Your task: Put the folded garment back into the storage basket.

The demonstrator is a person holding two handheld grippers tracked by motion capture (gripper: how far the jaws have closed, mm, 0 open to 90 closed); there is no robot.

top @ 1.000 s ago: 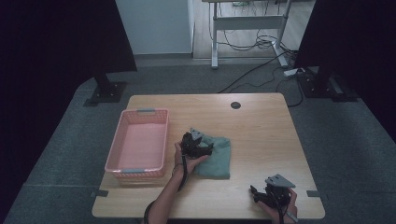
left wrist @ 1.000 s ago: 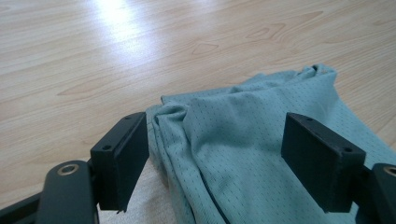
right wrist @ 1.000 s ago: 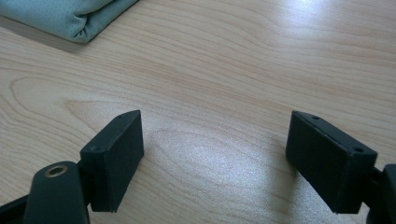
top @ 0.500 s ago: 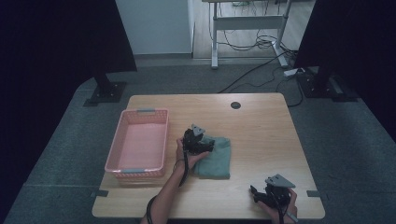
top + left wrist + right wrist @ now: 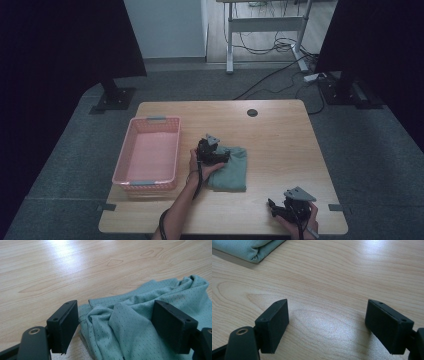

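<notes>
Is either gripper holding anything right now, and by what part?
Nothing held. Left gripper is open astride the green cloth's bunched edge; right gripper is open over bare table.

Left gripper [image 5: 212, 152] and the hand [image 5: 200, 165] holding it cover the cloth's [image 5: 231, 170] left edge in the high view. Left gripper view: cloth [image 5: 140, 325] cut off at right and bottom edges, part behind the right jaw. Right gripper view: only a folded corner of cloth [image 5: 249, 248] shows, cut off at top. Right hand [image 5: 305, 222] cut off at bottom edge. Basket [image 5: 131, 150] mesh too small to tell.
</notes>
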